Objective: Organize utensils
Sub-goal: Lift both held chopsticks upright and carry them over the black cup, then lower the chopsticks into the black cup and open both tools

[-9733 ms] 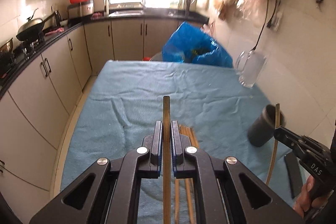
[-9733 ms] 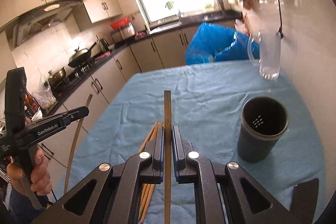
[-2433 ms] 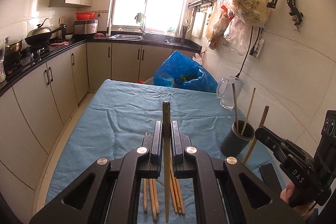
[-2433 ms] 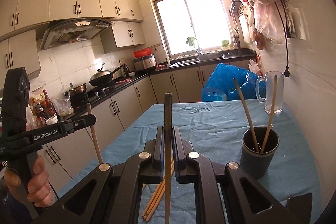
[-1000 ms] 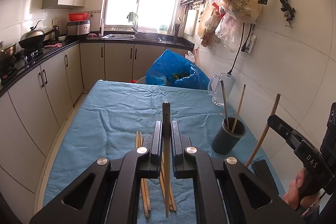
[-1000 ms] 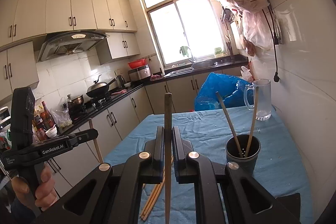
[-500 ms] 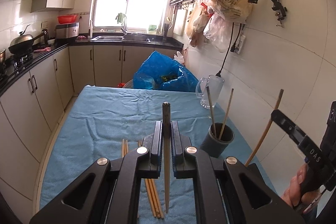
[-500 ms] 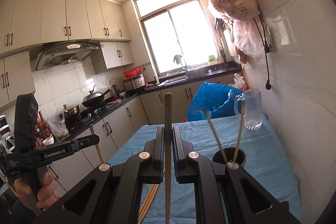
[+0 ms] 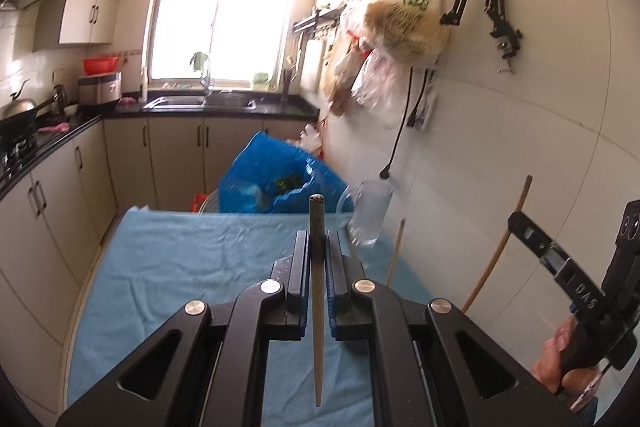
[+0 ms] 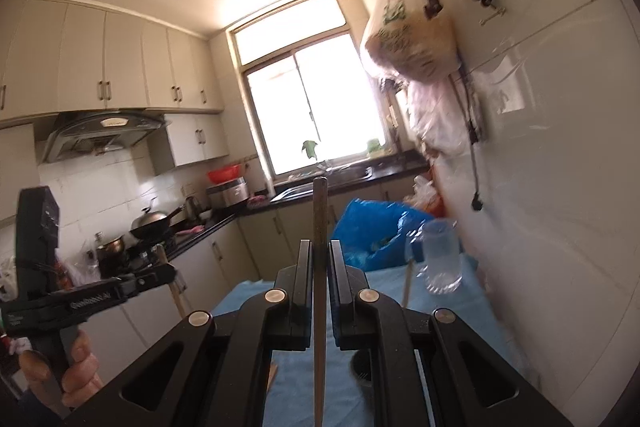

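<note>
Left wrist view has the left gripper (image 9: 317, 259) clamped tight on a chopstick (image 9: 317, 307), raised above the blue tablecloth (image 9: 192, 267); the right gripper (image 10: 319, 267) pinches its own chopstick (image 10: 320, 291) likewise. Both look mid-carry; next, I'd say, each needs lowering tip-first into the dark holder (image 10: 362, 367), barely visible below

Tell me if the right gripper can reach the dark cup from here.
Probably yes. The right gripper, shut on a chopstick, hangs above the blue cloth, and the dark cup shows just below it, partly hidden by its own arms. Nothing seems to lie between.
</note>
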Demonstrator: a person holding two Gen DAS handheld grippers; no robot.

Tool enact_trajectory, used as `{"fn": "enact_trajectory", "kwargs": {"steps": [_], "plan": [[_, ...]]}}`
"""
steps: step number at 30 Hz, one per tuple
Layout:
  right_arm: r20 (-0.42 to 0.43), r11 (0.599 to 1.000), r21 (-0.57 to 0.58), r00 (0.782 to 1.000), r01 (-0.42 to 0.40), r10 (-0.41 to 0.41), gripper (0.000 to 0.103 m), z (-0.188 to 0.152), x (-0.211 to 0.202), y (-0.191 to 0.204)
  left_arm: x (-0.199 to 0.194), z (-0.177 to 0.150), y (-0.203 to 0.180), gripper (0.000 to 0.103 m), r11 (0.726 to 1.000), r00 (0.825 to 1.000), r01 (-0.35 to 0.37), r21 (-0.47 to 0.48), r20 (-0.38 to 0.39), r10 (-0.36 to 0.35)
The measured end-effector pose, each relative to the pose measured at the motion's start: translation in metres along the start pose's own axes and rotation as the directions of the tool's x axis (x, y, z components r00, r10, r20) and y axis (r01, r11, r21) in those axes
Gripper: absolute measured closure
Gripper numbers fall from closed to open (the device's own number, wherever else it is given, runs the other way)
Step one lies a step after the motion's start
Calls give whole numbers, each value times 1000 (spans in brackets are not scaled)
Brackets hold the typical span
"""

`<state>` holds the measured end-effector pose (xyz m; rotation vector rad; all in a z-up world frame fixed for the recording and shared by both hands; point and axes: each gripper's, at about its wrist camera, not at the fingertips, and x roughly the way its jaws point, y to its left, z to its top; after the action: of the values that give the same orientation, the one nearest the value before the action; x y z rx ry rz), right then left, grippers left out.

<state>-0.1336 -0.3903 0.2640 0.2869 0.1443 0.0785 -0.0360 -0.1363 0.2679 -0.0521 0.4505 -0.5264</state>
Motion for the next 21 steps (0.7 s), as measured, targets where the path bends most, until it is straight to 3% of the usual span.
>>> {"fn": "enact_trajectory", "kwargs": {"steps": [10, 21], "plan": [[45, 998, 5, 997, 63, -64, 95, 33, 30, -25, 43, 47, -30, 96, 997, 997, 67, -36, 42, -65], [20, 994, 33, 994, 103, -104, 95, 31, 73, -55, 104, 37, -37, 96, 993, 997, 78, -92, 9, -77]]}}
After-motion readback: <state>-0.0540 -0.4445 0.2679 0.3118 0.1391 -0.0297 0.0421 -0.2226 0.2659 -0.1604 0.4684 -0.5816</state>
